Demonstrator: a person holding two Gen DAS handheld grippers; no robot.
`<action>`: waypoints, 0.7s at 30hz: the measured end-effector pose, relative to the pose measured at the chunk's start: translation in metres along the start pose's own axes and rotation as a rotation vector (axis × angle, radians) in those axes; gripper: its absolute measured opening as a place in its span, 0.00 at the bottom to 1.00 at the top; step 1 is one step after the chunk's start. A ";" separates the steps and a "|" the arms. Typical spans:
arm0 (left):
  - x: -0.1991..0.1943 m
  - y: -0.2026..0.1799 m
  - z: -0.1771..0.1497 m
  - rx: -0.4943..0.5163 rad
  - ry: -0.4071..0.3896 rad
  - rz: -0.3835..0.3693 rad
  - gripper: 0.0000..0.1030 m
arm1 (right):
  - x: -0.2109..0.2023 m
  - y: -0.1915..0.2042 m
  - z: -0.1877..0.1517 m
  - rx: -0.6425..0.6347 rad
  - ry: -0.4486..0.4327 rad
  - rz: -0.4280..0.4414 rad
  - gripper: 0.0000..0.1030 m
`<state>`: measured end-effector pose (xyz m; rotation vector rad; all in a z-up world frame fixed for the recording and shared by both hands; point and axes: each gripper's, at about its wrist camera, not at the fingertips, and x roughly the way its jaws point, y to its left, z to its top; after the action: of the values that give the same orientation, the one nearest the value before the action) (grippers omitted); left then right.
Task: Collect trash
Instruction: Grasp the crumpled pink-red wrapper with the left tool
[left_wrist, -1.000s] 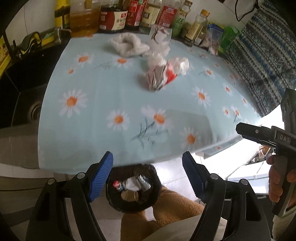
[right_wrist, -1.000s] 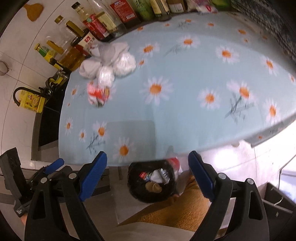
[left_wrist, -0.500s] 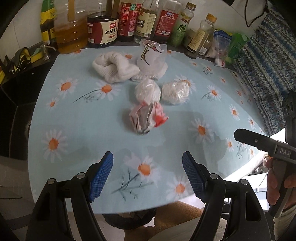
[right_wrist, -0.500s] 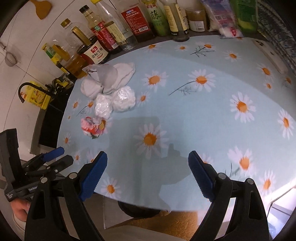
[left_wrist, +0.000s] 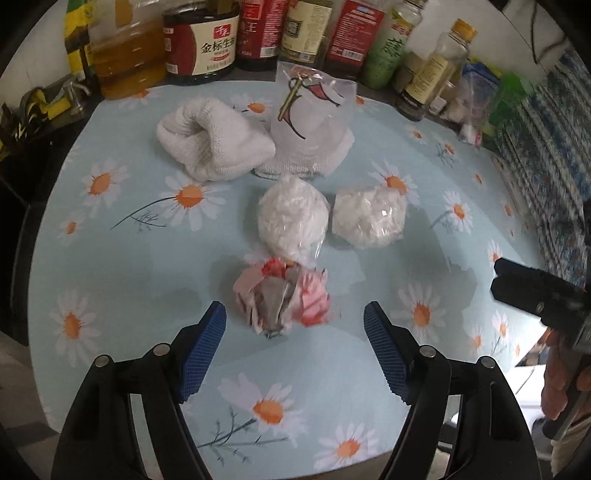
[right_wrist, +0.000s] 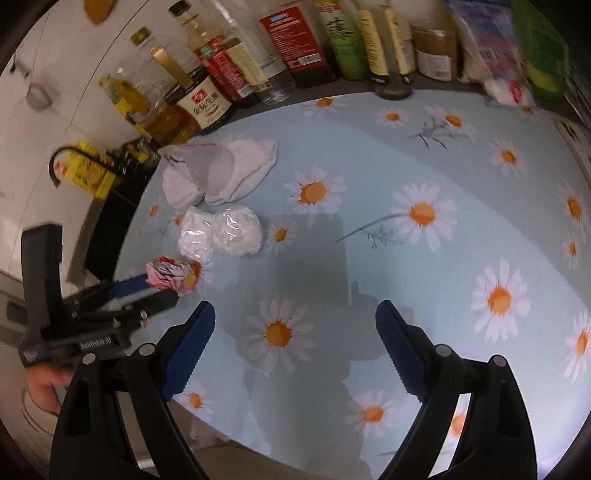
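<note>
We're getting pretty soft, dim indoor light here, nothing harsh. Fisheye is bending everything hard at the edges, corners going black. Gripper shadows are falling across the tablecloth (right_wrist: 332, 258). Bottles (right_wrist: 491, 44) at the back are smearing with motion blur, and plastic-wrapped wads (left_wrist: 367, 216) are catching small glints.

Both the left gripper (left_wrist: 294, 325) and right gripper (right_wrist: 295, 325) point steeply downward, fingers spread wide, holding nothing.
</note>
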<state>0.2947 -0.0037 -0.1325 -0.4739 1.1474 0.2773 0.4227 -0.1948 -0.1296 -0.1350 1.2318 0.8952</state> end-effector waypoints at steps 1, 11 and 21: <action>0.002 0.000 0.001 -0.006 0.000 0.005 0.73 | 0.002 0.000 0.002 -0.017 0.004 -0.009 0.86; 0.009 0.003 0.009 -0.046 -0.014 0.029 0.51 | 0.019 0.002 0.032 -0.155 0.020 0.047 0.85; 0.001 0.001 0.005 -0.067 -0.043 0.047 0.48 | 0.031 0.011 0.052 -0.233 0.039 0.064 0.85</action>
<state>0.2983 -0.0005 -0.1325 -0.4982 1.1109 0.3658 0.4563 -0.1431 -0.1331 -0.3018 1.1702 1.0952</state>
